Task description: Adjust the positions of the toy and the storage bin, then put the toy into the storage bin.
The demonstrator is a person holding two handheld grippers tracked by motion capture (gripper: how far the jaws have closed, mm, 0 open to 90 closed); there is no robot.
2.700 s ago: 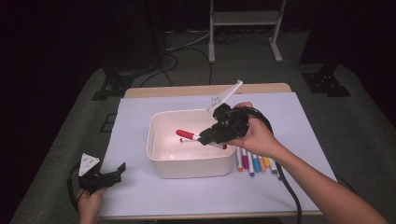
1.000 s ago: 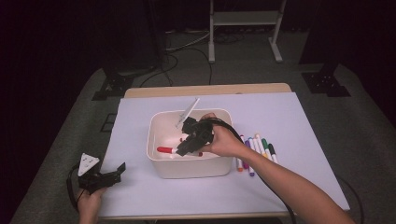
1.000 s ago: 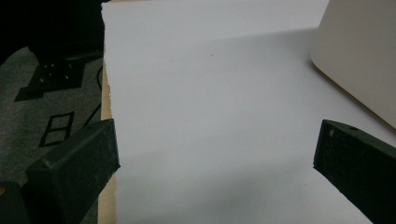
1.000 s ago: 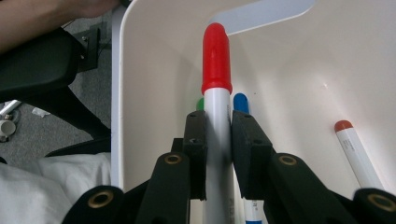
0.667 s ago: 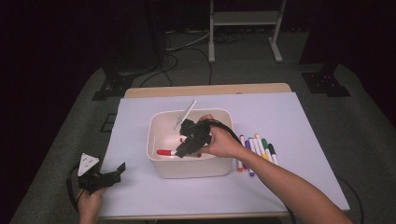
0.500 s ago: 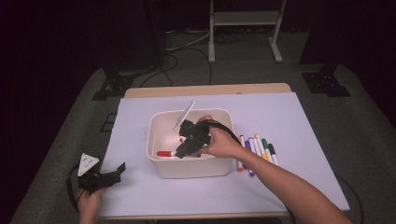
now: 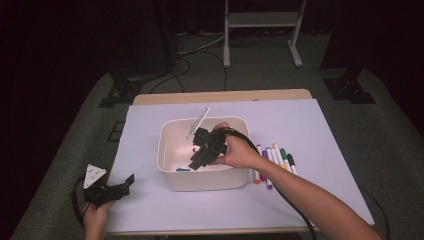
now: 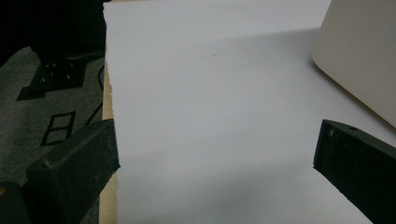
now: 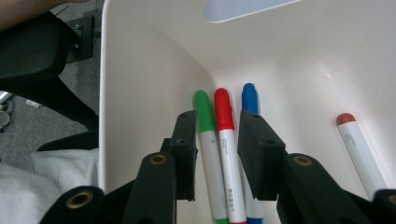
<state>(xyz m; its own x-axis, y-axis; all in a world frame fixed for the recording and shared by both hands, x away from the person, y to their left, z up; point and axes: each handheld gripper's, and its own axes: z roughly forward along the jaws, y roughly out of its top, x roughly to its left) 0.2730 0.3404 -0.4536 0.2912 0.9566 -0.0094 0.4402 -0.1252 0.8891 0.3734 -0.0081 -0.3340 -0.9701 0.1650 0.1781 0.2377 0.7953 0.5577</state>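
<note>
White bin (image 9: 154, 84) floor: right tongs (image 9: 217, 154), just opening, straddle red marker (image 9: 228, 135) loosely; left tongs (image 8: 215, 177) wide.

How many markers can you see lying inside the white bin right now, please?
4: green, red and blue markers lie side by side near the bin corner; an orange-capped marker lies apart. Others may be hidden behind the right gripper.
</note>
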